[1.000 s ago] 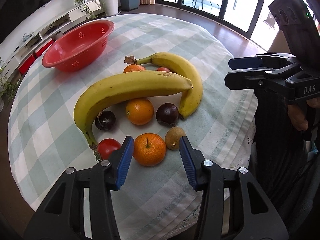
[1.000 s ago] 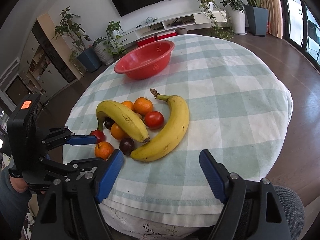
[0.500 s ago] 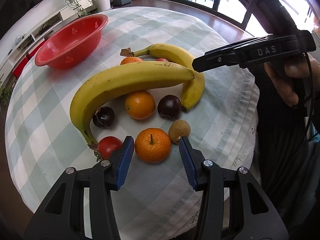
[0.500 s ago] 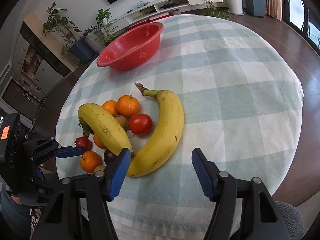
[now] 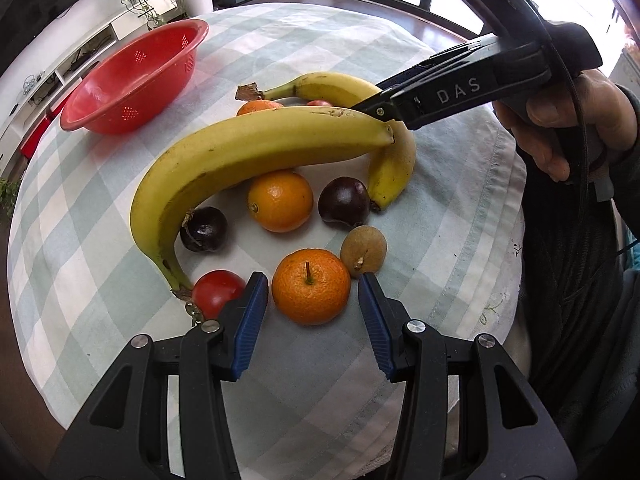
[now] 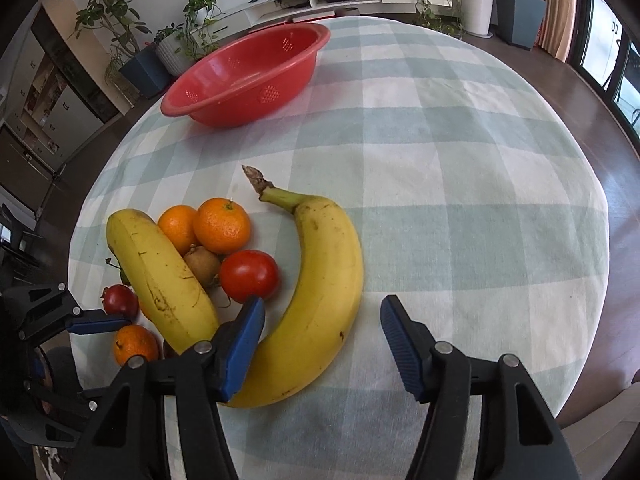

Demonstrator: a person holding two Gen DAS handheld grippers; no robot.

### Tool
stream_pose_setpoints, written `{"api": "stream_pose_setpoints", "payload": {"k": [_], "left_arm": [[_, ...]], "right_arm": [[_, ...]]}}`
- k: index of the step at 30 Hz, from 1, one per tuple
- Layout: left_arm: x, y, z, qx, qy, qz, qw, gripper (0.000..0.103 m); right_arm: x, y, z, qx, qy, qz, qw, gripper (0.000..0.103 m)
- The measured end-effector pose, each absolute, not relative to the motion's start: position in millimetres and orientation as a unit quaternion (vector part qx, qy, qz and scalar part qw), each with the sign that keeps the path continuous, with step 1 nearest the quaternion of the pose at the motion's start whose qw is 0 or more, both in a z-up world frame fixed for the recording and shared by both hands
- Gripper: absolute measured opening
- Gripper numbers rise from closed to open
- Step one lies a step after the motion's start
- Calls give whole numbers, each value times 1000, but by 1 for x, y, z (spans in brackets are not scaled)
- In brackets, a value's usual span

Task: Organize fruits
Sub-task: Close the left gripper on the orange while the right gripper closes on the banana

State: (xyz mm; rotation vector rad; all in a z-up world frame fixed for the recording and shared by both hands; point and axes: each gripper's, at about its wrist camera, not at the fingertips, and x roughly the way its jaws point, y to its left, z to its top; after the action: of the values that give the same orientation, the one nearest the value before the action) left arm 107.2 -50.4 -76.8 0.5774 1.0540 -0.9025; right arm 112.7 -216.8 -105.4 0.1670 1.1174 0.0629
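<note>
Right wrist view had the right gripper [image 6: 322, 340] open, jaws just narrowed, straddling the banana [image 6: 320, 292] at 6 o'clock below the bowl [image 6: 248, 76], left gripper [image 5: 308, 312] open around an orange [image 5: 311, 286]; banana's probably soft, so I'd grab mid-body gently.

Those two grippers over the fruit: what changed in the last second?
The right gripper came in low over the far banana, its jaws closing partway around it, not yet touching. The left gripper stayed open around the nearest orange. No fruit moved; the red bowl stays empty.
</note>
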Motion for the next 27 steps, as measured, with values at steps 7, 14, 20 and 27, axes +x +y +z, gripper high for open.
{"api": "stream_pose_setpoints", "payload": {"k": [7,14,20,27], "left_arm": [[106,-54,-76,273,474,-416,727,38],[104,-53,-76,271,474,-422,724,38],[105,-59,-83,281,480,-410,723,38],[106,-57,-83,269,479,-413,726,37]], "right_arm": [[109,-212,-105,50,523,39,850,55],[106,-211,-104,48,531,47,845,49],[111,-197,-107,6,541,45,840,55],[109,-208,-105,29,534,48,844,48]]}}
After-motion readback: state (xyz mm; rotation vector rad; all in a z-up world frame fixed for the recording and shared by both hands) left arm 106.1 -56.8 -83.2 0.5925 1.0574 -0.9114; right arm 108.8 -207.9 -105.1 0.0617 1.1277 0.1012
